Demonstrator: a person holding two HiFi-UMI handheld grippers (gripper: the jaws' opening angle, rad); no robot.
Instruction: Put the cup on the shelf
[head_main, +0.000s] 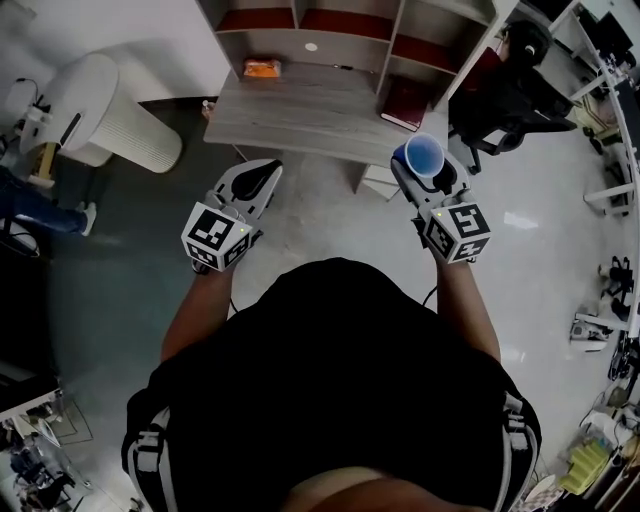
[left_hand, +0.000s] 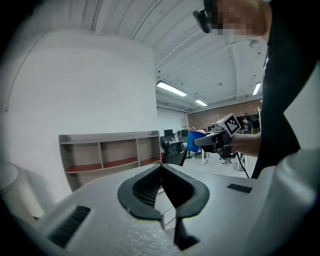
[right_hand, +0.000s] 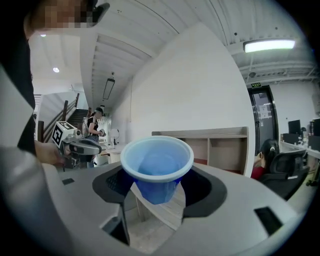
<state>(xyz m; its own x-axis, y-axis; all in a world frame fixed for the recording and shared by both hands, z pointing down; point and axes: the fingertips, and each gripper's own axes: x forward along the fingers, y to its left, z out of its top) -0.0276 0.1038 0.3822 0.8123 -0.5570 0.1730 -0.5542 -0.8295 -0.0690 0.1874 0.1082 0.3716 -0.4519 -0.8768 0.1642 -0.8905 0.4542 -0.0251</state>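
Right hand-held gripper tight on blue cup, upright, mouth upward, axis vertical.

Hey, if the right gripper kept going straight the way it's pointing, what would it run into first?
Probably the shelf unit. The right gripper, holding the blue cup, looks set to pass just above the table and reach the open compartments behind it. Depth is hard to judge.

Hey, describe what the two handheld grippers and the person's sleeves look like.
Both the left gripper and right gripper have light grey shells with black pads, and each carries a white cube printed with black square markers. The person wears a black short-sleeved top.
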